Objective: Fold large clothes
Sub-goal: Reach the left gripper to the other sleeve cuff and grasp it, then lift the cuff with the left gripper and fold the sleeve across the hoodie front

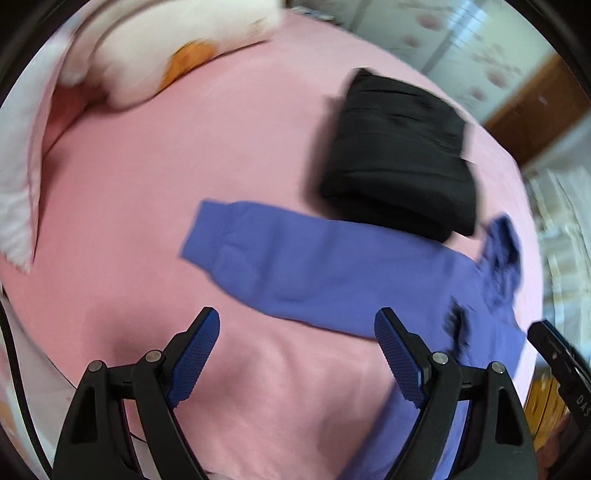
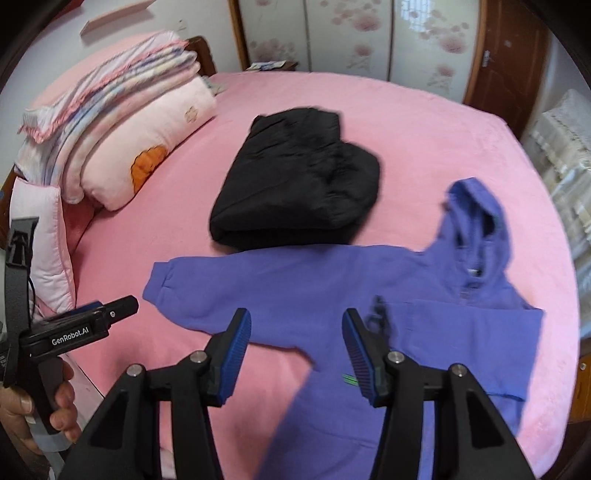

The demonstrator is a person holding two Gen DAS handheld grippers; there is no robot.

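A purple hoodie [image 2: 332, 291] lies spread on the pink bed [image 2: 424, 122], one sleeve stretched to the left and its hood [image 2: 476, 221] to the right. In the left wrist view the same hoodie [image 1: 314, 269] is blurred. My left gripper [image 1: 297, 325] is open above the sheet, just short of the sleeve, with nothing between its blue pads. My right gripper [image 2: 295, 328] is open above the hoodie's body, and its pads hold nothing. The left gripper [image 2: 125, 308] also shows in the right wrist view, held by a hand [image 2: 62, 406].
A folded black garment [image 2: 295, 184] lies on the bed just beyond the hoodie. Pillows and folded blankets [image 2: 122, 122] are stacked at the left. A flowered wardrobe [image 2: 369, 33] and a wooden door [image 2: 506, 59] stand behind the bed.
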